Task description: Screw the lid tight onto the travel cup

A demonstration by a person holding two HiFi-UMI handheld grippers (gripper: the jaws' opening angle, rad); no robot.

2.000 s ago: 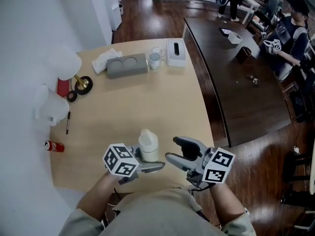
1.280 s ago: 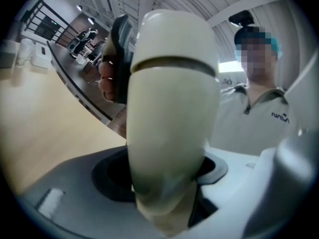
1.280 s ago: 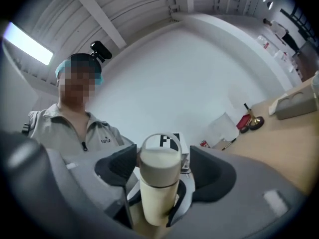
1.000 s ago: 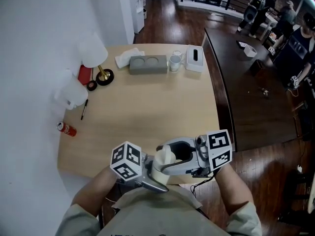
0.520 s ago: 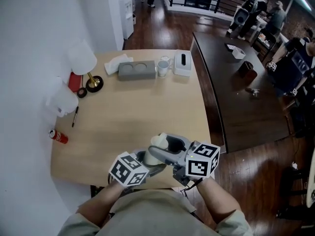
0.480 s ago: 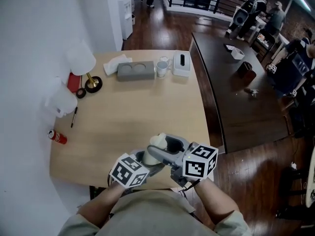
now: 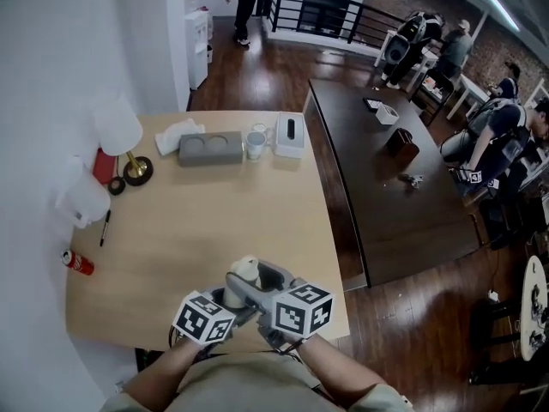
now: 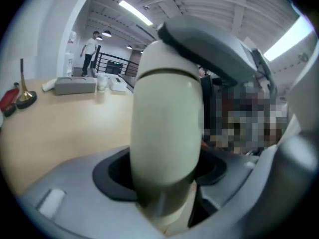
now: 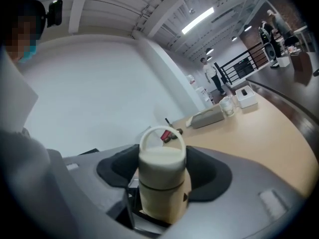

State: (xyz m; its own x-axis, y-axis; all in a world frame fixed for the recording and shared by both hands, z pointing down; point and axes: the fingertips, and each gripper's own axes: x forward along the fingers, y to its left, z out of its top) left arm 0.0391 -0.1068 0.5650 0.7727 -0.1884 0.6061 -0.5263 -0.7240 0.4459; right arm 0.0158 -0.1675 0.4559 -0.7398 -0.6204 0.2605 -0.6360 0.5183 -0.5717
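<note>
Table (image 7: 214,217) of pale wood fills the head view; both tools meet above its near edge. Left hand-held gripper (image 8: 164,180) clamps the body of the cream travel cup (image 8: 167,128). Right hand-held gripper (image 9: 160,176) is closed around its loop-topped lid (image 9: 160,156).

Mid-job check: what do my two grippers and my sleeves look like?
The left gripper and right gripper are moulded grey plastic, with broad curved jaws lined with black pads. Each carries a white cube printed with black square markers. The sleeves are light beige-grey. No cables show.
</note>
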